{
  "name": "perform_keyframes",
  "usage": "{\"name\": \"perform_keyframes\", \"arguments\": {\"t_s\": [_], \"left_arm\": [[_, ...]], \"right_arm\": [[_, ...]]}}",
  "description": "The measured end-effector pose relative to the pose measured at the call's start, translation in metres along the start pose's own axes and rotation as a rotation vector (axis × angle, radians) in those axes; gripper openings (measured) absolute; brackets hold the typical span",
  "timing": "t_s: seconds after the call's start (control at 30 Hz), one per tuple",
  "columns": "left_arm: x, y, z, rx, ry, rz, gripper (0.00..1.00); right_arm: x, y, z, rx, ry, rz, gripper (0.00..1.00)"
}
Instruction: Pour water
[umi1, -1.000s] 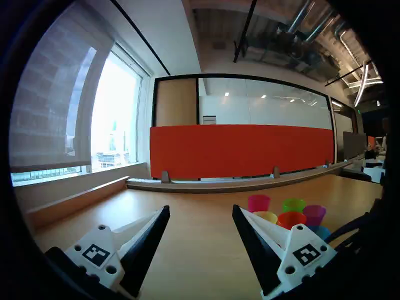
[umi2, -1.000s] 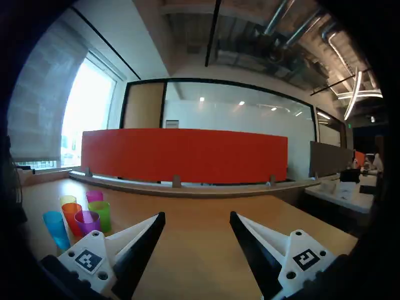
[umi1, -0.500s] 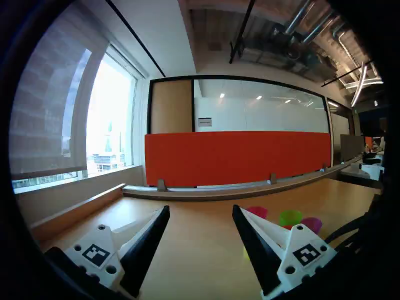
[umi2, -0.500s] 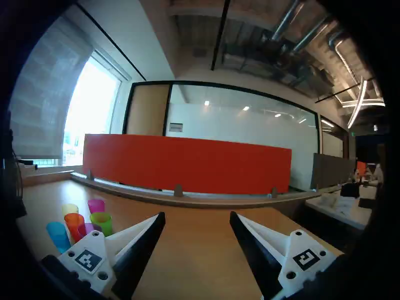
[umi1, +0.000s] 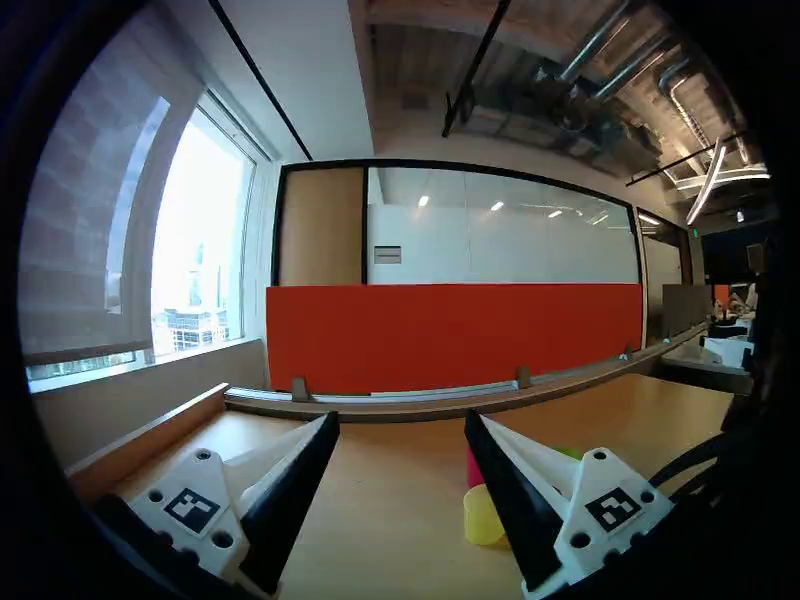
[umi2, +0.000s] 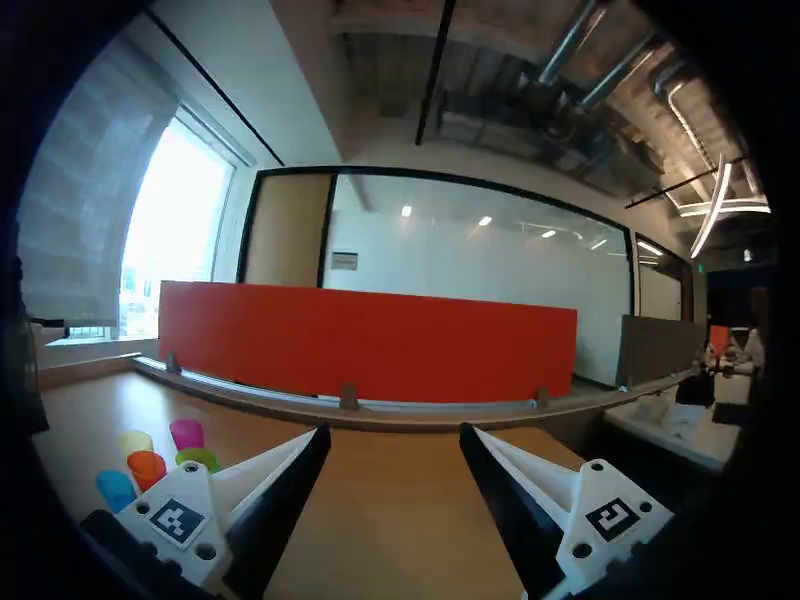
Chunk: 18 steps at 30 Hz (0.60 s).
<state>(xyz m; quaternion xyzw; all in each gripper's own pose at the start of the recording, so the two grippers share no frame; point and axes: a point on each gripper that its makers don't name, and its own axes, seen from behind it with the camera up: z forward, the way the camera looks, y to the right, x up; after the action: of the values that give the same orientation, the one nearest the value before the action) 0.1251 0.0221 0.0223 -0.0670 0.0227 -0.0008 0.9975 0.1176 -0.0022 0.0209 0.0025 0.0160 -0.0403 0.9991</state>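
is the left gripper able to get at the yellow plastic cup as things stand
Probably yes: the left gripper is open and the yellow plastic cup stands close, partly behind one finger, nothing blocking it. A small sideways shift should centre it.

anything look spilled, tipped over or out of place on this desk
Nothing stands out. The small coloured plastic cups stand upright in a tight cluster on the wooden desk, with no puddle visible around them. The left gripper and the right gripper are open and empty.
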Motion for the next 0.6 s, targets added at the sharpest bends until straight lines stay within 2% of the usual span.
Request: {"name": "perform_keyframes", "arguments": {"t_s": [0.37,0.6], "left_arm": [[0.013,0.005,0.01,-0.065,-0.03,0.037,0.93],[0.015,0.01,0.014,-0.111,-0.06,0.07,0.93]], "right_arm": [[0.019,-0.004,0.012,0.029,-0.007,-0.035,1.0],[0.024,-0.013,0.016,0.09,-0.027,-0.058,1.0]]}}
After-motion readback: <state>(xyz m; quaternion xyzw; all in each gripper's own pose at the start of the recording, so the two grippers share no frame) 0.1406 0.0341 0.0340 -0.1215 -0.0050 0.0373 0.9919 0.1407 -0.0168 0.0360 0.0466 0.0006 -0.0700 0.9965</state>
